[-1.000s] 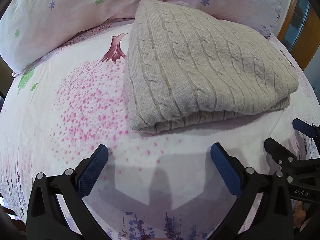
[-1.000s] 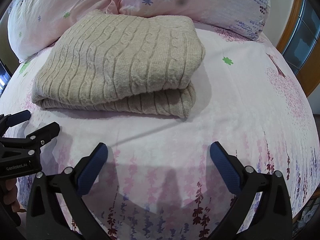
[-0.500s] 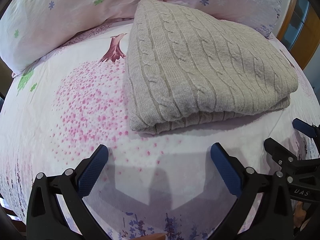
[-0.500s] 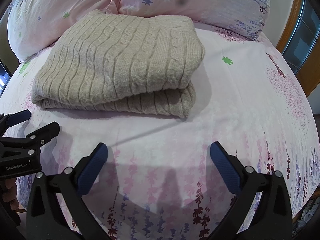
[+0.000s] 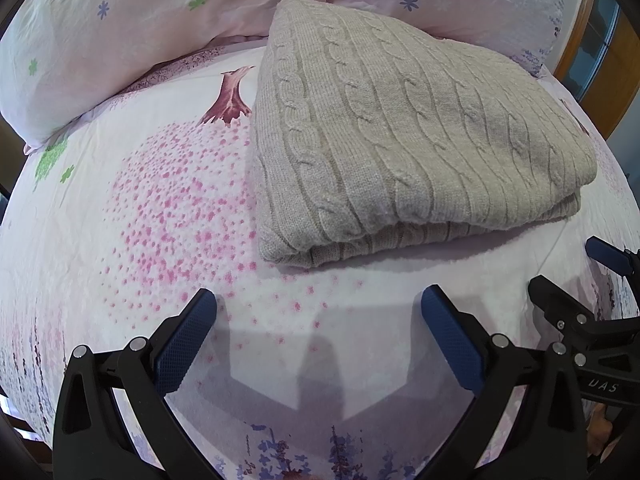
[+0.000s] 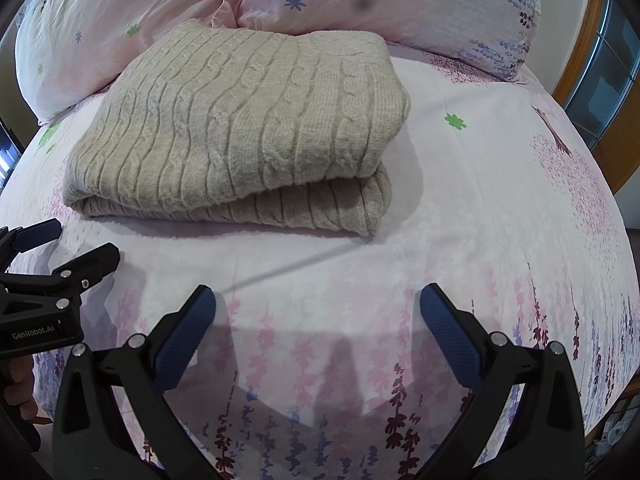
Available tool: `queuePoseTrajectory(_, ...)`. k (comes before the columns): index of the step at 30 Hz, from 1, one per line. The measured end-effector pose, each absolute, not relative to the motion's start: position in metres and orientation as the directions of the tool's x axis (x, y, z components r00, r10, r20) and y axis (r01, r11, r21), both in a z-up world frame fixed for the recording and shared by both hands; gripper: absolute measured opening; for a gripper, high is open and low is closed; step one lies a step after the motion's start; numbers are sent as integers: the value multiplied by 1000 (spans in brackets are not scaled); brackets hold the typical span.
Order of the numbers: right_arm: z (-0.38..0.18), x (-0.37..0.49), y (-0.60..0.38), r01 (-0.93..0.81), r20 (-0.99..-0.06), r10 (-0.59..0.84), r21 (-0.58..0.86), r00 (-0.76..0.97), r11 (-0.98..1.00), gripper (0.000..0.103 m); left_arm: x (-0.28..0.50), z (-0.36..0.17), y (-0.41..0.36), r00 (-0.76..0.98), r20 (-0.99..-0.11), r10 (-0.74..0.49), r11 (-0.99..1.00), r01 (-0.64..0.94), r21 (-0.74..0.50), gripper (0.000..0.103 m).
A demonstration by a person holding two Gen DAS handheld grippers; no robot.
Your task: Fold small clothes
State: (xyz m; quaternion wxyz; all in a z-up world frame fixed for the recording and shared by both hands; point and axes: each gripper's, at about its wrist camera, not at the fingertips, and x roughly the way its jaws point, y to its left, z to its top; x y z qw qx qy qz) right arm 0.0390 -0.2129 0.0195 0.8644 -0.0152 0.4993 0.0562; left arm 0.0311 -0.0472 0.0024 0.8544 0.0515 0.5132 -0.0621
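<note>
A beige cable-knit sweater (image 5: 408,132) lies folded in a thick rectangle on the pink floral bed sheet (image 5: 152,216); it also shows in the right wrist view (image 6: 248,128). My left gripper (image 5: 318,304) is open and empty, hovering over the sheet just in front of the sweater's near left corner. My right gripper (image 6: 318,304) is open and empty, in front of the sweater's near right corner. Each gripper shows at the edge of the other's view: the right one (image 5: 576,276) and the left one (image 6: 68,248), both with jaws apart.
Two pink floral pillows (image 5: 120,28) (image 6: 404,4) lie behind the sweater. A wooden window frame (image 6: 580,48) stands at the far right. The bed's front edge curves down close below the grippers.
</note>
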Motion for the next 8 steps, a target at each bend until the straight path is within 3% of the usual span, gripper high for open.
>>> queuePoseTrajectory(8,19,40,-213,-115,-865,83,30,495,993,101,30,2,-47,464,-884,-54,987,162,25,102)
